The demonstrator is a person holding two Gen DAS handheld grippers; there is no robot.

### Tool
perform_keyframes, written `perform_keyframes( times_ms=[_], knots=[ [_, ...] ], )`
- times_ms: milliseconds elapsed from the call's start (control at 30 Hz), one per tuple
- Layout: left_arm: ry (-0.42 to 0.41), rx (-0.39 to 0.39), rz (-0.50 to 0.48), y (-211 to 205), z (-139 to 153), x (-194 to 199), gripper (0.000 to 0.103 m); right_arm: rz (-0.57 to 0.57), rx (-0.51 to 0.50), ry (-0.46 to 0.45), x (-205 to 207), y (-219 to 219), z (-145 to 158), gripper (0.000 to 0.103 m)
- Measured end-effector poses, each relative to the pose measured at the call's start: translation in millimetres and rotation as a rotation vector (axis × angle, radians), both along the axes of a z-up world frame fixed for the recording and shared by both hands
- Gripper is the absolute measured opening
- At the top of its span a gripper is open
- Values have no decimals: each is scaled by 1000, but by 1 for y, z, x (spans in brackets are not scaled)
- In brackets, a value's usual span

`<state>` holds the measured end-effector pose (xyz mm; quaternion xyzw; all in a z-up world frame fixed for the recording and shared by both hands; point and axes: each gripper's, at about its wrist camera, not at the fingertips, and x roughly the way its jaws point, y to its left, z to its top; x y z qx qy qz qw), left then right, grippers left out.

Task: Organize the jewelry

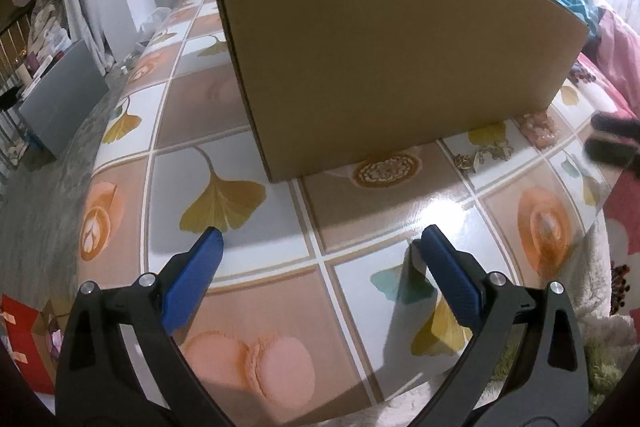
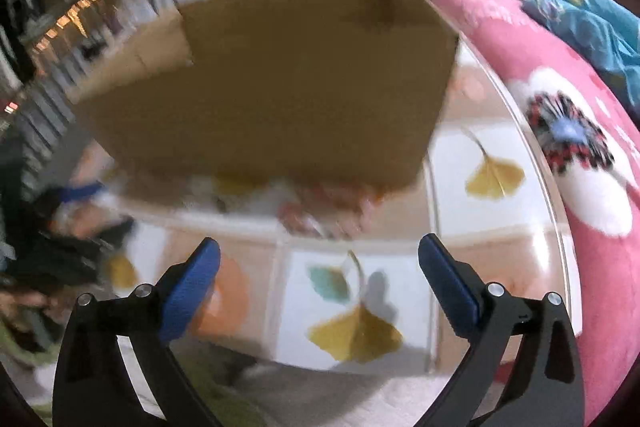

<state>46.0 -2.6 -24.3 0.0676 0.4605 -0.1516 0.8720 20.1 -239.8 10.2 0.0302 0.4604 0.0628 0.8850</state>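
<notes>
Two sets of tongs are yours to account for, and both stand wide with nothing between their blue pads. Your left tongs [image 1: 322,239] hang over the near part of the bench [image 1: 360,263], above its leaf-and-macaron patterned cover. Your right tongs [image 2: 319,247] hang over the same cover nearer the bench's right edge.

The cardboard box [image 1: 384,59] stands upright toward the far side of the bench, and its plain front wall fills the middle of the left view. Only that view is sharp enough to show the jewelry: a small gold piece [image 1: 466,163] lies on the cover just in front of the box's near right corner, and a pale pink beaded cluster [image 1: 538,125] lies just beside that corner, closer to the right edge. The left view also catches your right tongs as a dark blur at its right border, beyond the beaded cluster.

The right view is smeared. It shows the box [image 2: 280,95] from a higher angle, with the open top and inner walls visible, which the left view does not give. Under the box's near edge it shows only a reddish-pink smudge [image 2: 320,211]; you cannot tell the pieces apart there. It alone shows the pink flowered blanket [image 2: 560,131] along the bench's right edge.
</notes>
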Motion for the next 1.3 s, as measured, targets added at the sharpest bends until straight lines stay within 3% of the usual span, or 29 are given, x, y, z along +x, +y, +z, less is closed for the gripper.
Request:
perform_keyframes(
  times_ms=[133, 267, 300, 333, 433, 567, 667, 867, 1033, 1233, 1300],
  knots=[
    [-50, -18, 4, -3, 6, -1, 96, 51, 138, -35, 13, 6, 13, 96],
    [-176, -89, -55, -9, 29, -6, 94, 63, 197, -31, 29, 10, 16, 77],
    [-193, -95, -66, -10, 32, -7, 90, 66, 205, -28, 32, 13, 16, 69],
    [-209, -102, -82, -13, 35, -6, 75, 67, 209, -23, 36, 16, 15, 65],
    [-205, -111, -104, -20, 36, 3, 67, 46, 222, -16, 44, 18, 13, 56],
    [-201, -121, -72, -20, 31, 18, 63, 18, 253, -42, 46, 16, 14, 47],
    [-185, -151, -47, -17, 32, 26, 58, 25, 216, -60, 37, 14, 14, 46],
    [-87, -241, -148, -23, 20, 21, 48, 116, 48, 12, -2, 17, 0, 46],
    [-39, -265, -230, -44, 12, 10, 43, 171, 1, 83, -11, 20, -16, 40],
    [-27, -230, -280, -57, 4, 5, 37, 283, -113, 110, -1, 36, -28, 29],
    [-26, -231, -287, -58, 4, 5, 36, 319, -134, 113, 3, 37, -28, 13]
  ],
)
